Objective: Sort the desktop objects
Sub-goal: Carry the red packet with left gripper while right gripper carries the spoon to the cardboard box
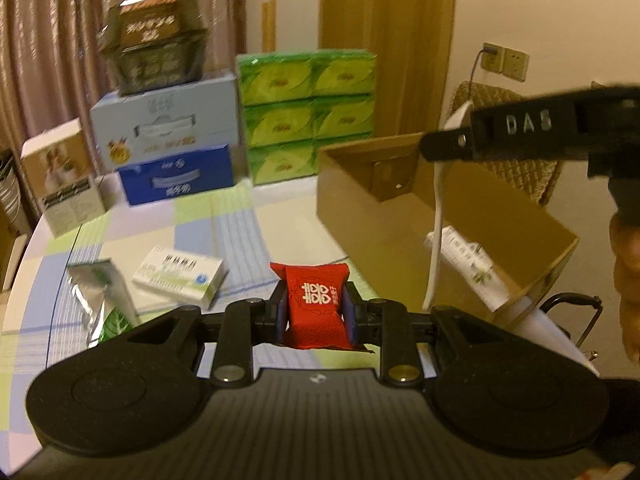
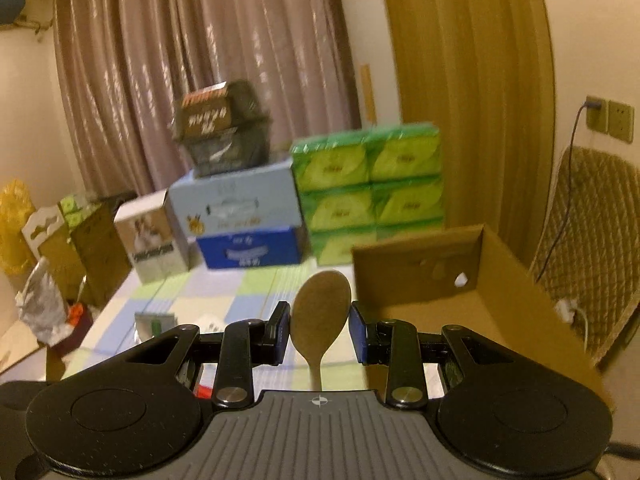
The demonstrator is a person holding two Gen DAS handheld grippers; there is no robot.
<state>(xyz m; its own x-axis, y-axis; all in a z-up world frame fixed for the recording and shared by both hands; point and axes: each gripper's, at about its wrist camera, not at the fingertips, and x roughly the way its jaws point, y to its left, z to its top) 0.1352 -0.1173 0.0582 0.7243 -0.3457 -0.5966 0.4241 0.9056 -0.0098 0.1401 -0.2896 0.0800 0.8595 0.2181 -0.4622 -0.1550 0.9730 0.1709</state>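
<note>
My left gripper (image 1: 316, 322) is shut on a red packet (image 1: 314, 294) with a white emblem, held above the checked tablecloth (image 1: 240, 232). My right gripper (image 2: 320, 320) holds a spoon (image 2: 320, 312) by its bowl, the pads touching both sides and the handle running back toward the camera. In the left wrist view the right gripper (image 1: 444, 144) reaches in from the right, and the spoon (image 1: 434, 240) hangs from it over the open cardboard box (image 1: 360, 196). The cardboard box (image 2: 416, 276) sits just right of the spoon in the right wrist view.
A white medicine box (image 1: 178, 276) and a silver-green foil pouch (image 1: 100, 300) lie on the cloth. A white carton (image 1: 472, 264) lies inside the cardboard box. Green tissue packs (image 1: 308, 116) and stacked blue boxes (image 1: 168, 132) line the back. A hand (image 1: 628, 280) shows at the right edge.
</note>
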